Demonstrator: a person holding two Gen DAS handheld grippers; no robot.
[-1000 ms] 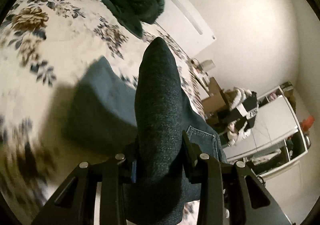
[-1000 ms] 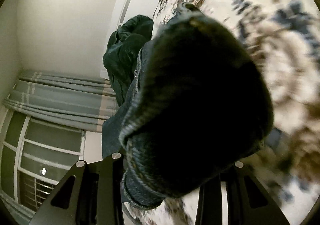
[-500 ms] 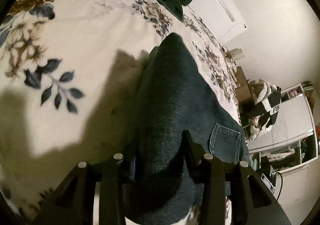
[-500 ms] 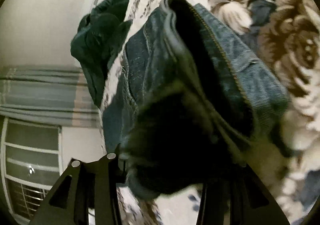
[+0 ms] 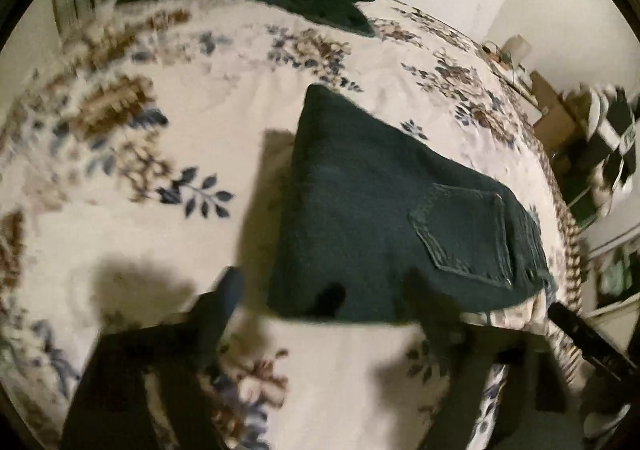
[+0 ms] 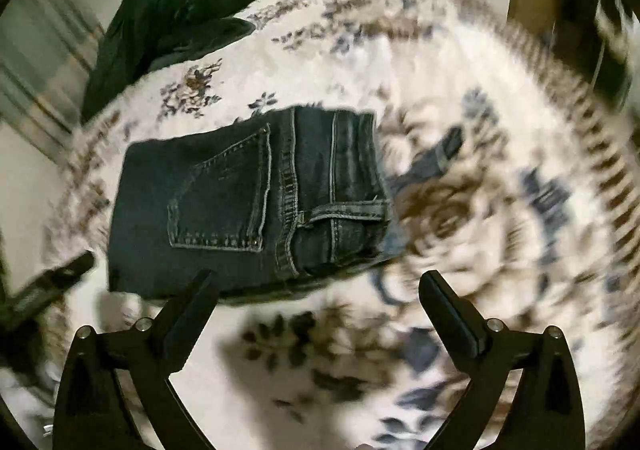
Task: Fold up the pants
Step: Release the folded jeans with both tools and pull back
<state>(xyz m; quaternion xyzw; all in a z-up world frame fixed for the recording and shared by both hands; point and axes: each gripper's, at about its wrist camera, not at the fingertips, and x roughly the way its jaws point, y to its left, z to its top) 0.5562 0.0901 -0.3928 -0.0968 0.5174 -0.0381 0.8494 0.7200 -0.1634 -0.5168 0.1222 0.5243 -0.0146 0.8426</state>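
The floral bedspread (image 6: pixel 500 210) fills both views, with the folded jeans (image 6: pixel 248 206) lying flat on it just ahead of both tongs, long axis crosswise, waistband toward the right. The right gripper (image 6: pixel 316 290) sits nearest that waistband end, fingers spread wide, holding nothing. The left gripper (image 5: pixel 328 310) (blurred) also looks released, empty, its fingers straddling the near edge. A dark green garment (image 6: pixel 176 10) lies beyond.
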